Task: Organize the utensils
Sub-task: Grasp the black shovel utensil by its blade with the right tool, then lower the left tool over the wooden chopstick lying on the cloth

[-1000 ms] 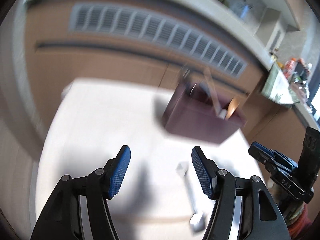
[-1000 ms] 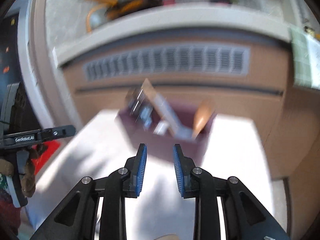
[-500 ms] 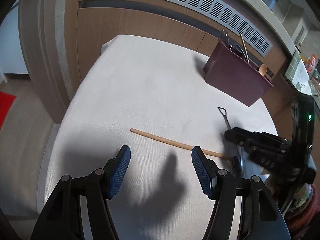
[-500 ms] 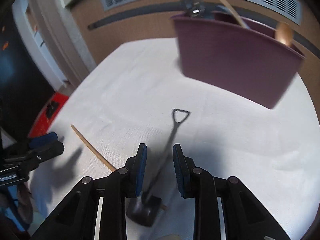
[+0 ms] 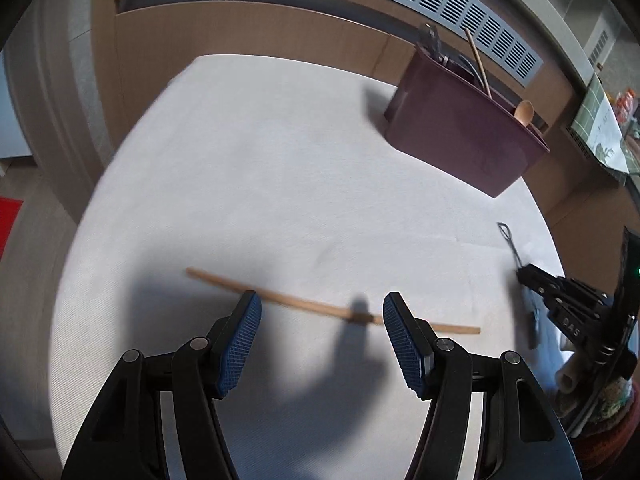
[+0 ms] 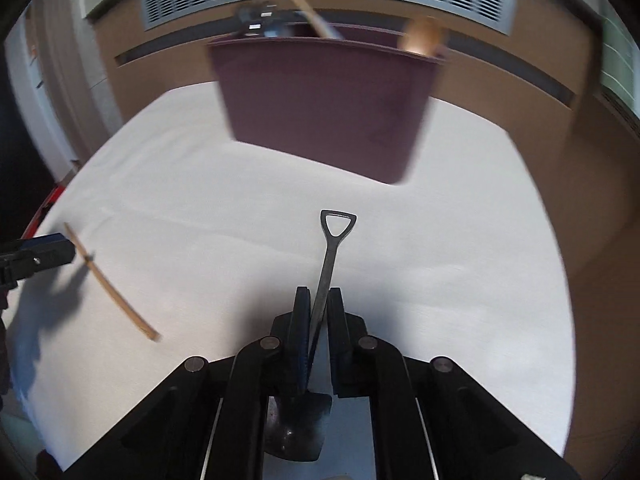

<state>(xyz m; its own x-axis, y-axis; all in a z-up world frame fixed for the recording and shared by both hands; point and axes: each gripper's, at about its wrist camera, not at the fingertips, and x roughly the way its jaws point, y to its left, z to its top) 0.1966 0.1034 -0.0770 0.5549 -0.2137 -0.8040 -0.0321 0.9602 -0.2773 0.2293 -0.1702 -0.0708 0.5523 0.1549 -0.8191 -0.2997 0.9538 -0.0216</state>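
The dark maroon plastic utensil bin (image 5: 460, 136) stands at about one o'clock on the white cloth-covered counter (image 5: 248, 168), already holding a wooden spoon (image 5: 524, 112), a thin wooden stick (image 5: 478, 64) and some dark metal tools, so part of the sorting looks done. Two pieces remain out. The slim dark metal shovel-shaped spoon (image 6: 328, 264) lies at six o'clock from the bin; the right hand-held gripper (image 6: 318, 320) is closing narrowly, its handle between the pads. The single wooden chopstick (image 5: 320, 304) lies on the cloth, and the left hand-held gripper (image 5: 320, 332) hangs wide over it, gripping nothing.
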